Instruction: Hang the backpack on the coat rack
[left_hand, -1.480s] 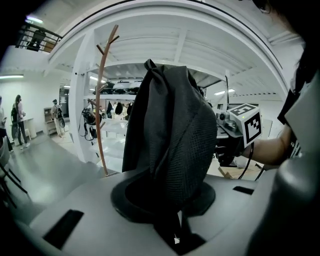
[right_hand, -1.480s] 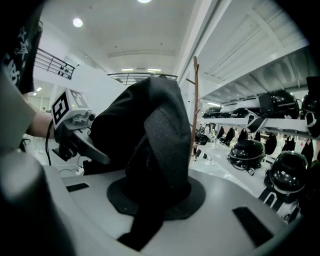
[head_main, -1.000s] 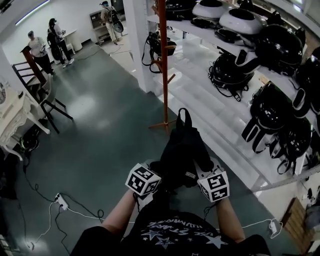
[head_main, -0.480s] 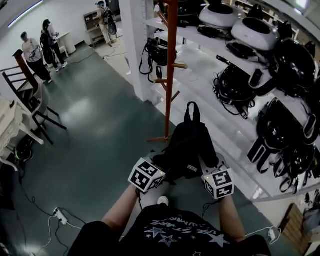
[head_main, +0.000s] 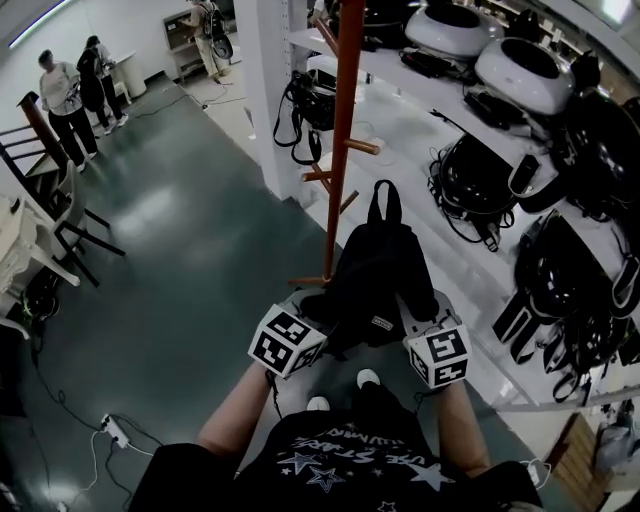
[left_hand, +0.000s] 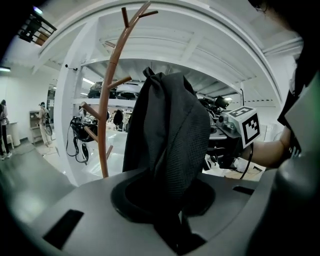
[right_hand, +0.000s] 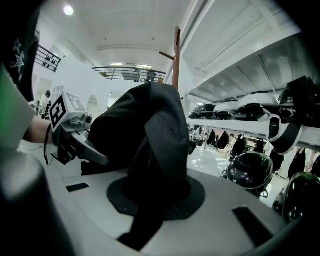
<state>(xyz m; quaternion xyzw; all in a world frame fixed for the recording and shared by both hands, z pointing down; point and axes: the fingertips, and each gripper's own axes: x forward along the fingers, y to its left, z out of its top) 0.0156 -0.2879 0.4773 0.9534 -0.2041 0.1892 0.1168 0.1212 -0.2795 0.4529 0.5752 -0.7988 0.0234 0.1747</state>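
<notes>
Backpack (head_main: 375, 270): left gripper (head_main: 308, 312), right gripper (head_main: 420, 318) outstretched

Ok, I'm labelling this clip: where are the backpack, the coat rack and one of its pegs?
backpack (head_main: 375, 275), head view, middle of its black body.
coat rack (head_main: 343, 110), head view, on its orange pole.
peg (head_main: 363, 146), head view, mid-length.

On your right, white shelves (head_main: 405, 112) carry black strapped gear (head_main: 470, 180); far left, people (head_main: 62, 95), a chair (head_main: 75, 215), and a power strip (head_main: 116, 430) on the floor (head_main: 180, 270).
</notes>
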